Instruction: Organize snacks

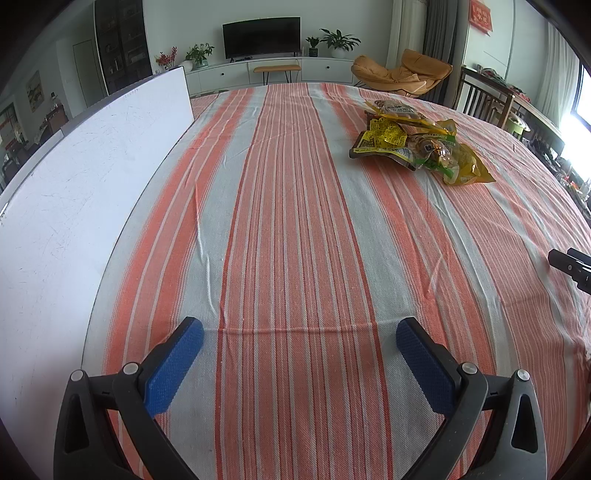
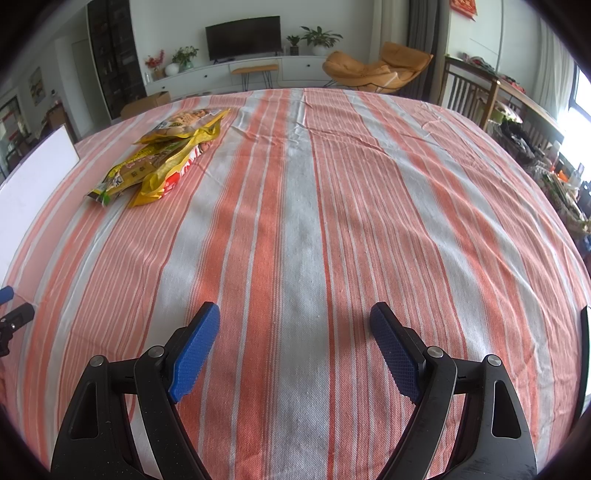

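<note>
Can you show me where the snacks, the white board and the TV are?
snack packets (image 1: pixel 413 146), left wrist view, on the yellow wrapper mid-pile.
white board (image 1: pixel 66 192), left wrist view, on its flat face.
TV (image 2: pixel 243 36), right wrist view, on the dark screen.

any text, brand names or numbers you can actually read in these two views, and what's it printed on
Nothing reads cleanly enough to quote.
Snack packets: black characters on yellow labels, too blurred to read.
Same snack packets in the right wrist view: printed characters on the yellow and red wrappers, too small and distorted to read.
Red wall hanging: gold characters, illegible.
Left gripper, right gripper, white board, striped tablecloth: no text.
</note>
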Available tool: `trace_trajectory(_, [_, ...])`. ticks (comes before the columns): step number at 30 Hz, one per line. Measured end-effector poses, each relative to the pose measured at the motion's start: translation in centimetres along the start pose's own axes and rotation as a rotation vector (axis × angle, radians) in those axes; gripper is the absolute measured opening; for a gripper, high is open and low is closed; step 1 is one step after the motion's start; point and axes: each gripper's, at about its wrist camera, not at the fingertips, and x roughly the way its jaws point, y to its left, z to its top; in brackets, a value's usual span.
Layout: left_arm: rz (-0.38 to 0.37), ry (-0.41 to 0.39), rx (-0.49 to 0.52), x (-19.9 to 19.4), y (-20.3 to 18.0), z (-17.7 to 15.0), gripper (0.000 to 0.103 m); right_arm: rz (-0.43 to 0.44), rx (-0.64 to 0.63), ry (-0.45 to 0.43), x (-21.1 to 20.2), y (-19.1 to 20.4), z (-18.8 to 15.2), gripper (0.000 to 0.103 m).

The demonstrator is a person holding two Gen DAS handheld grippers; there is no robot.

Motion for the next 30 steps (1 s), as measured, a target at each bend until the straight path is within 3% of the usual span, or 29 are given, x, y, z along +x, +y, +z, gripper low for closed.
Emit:
trace_trajectory(6, [-0.022,0.05,0.022,0.3,0.1,0.8,0.103,0.012,0.01,-0.003,-0.1,-0.1,0.1,0.086])
trace_trajectory(9, [-0.109,0.069,-0.012,0.7,0.3,2.5,0.103,0.019,0.016,-0.005,-0.2,-0.1,0.2,0.086])
trace_trajectory(12, [-0.173,0.058,-0.052,1.4,0.0,6.7,0.102,0.024,0.02,-0.006,-0.2,0.0,0.2,0.086])
trace_trajectory(16, [-0.194,-0.006,-0.031,2.8,-1.7,13.0,0.102,0.026,0.023,-0.007,-0.2,-0.1,0.1,0.086])
trace_trajectory(21, [-0.16,0.047,0.052,7.9,-5.9,18.3,0.093,0.027,0.024,-0.007,-0.2,-0.1,0.1,0.086])
trace_trajectory(23, [-0.154,0.075,0.066,9.7,-7.2,18.9,0.093,0.031,0.027,-0.008,-0.2,-0.1,0.1,0.086])
trace_trajectory(25, [-0.125,0.107,0.087,11.8,-8.3,19.3,0.089,0.037,0.031,-0.01,-0.2,-0.1,0.2,0.086])
trace_trajectory(27, [-0.089,0.118,0.103,12.7,-8.6,19.3,0.073,0.043,0.036,-0.011,-0.2,0.0,0.3,0.086])
trace_trajectory(28, [-0.081,0.08,0.132,12.2,-8.9,18.9,0.062,0.046,0.039,-0.012,-0.2,0.0,0.3,0.086])
trace_trajectory(30, [-0.067,0.063,0.143,11.6,-8.9,18.3,0.051,0.05,0.043,-0.013,-0.1,0.2,0.3,0.087])
